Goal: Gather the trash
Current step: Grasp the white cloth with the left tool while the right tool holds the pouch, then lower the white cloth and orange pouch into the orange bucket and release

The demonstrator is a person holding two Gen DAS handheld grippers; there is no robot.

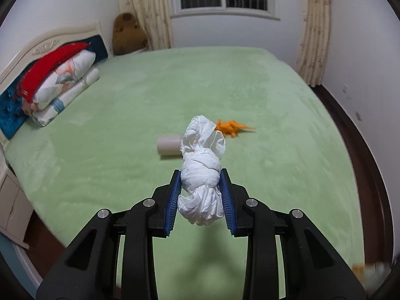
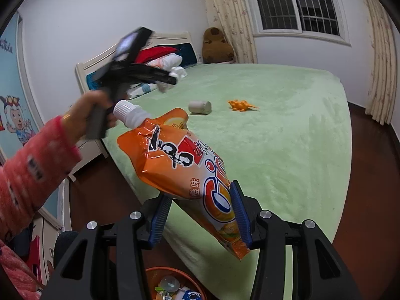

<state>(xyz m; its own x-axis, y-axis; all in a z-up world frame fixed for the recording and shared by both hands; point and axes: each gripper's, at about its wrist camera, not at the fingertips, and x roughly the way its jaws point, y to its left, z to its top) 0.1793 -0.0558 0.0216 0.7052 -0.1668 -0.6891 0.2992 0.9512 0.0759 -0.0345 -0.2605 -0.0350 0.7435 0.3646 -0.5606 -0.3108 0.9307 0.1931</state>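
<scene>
the left gripper point(image 1: 201, 190) fingers squeeze a crumpled white tissue point(image 1: 202, 172) above the green bed point(image 1: 275, 95). the right gripper point(image 2: 202, 212) fingers squeeze an orange drink pouch point(image 2: 185, 175) over the bed's edge, above an orange bin point(image 2: 175, 285). lots of bed is open.

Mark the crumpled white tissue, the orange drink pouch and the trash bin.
crumpled white tissue point(image 1: 201, 175), left wrist view, its middle.
orange drink pouch point(image 2: 180, 165), right wrist view, printed front.
trash bin point(image 2: 160, 271), right wrist view, orange rim.
</scene>
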